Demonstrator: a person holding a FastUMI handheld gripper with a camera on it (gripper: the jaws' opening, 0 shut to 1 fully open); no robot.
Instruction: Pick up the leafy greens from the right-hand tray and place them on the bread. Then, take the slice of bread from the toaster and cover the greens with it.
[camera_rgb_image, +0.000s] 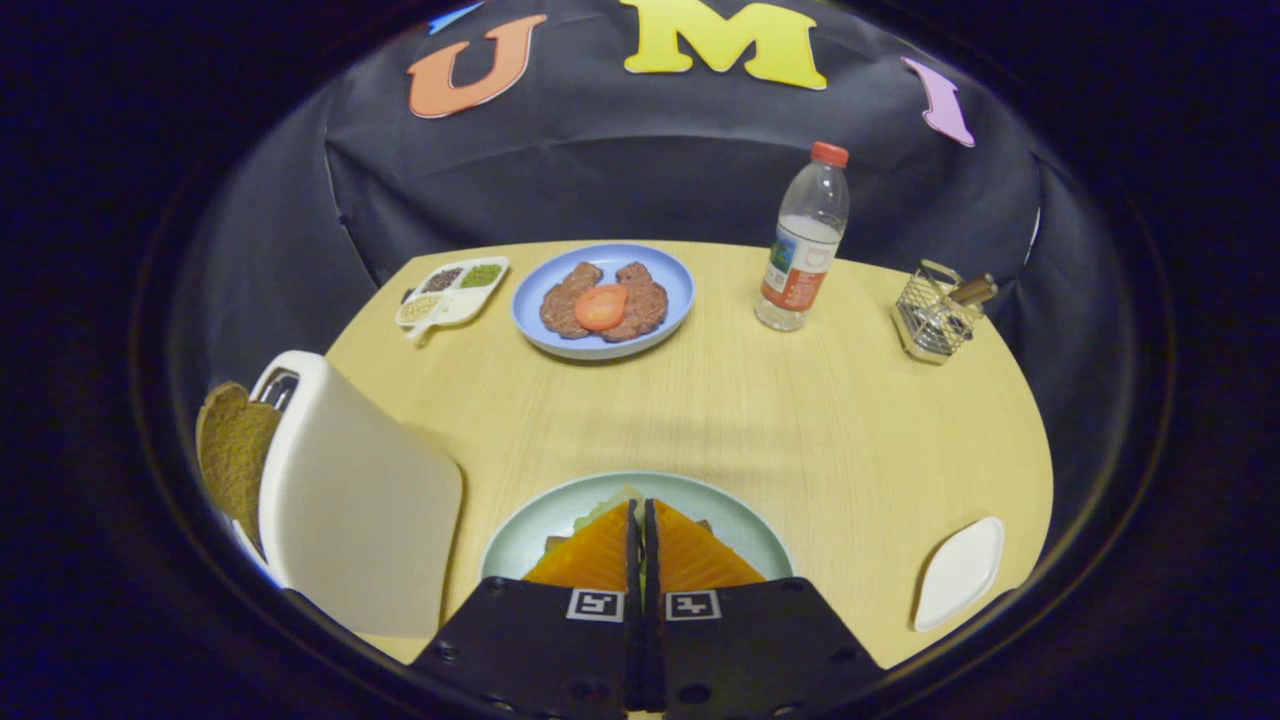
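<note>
My gripper (640, 505) hangs low over a pale green plate (520, 545) at the near edge of the table. Its fingers are shut, with a pale leafy green (603, 507) sticking out at the tips, just left of them. Brown bread (556, 544) lies on the plate under the fingers and is mostly hidden by them. To the left stands a white toaster (350, 500) with a brown bread slice (235, 450) poking out of its slot. The small white tray (960, 572) to the right of the plate holds nothing.
Beyond the fingers, at the far side of the table, a blue plate (680, 285) holds two meat patties and a tomato slice. A white divided dish of seeds (452, 290) sits left of it. A water bottle (805, 240) and a wire basket (935, 315) stand far right.
</note>
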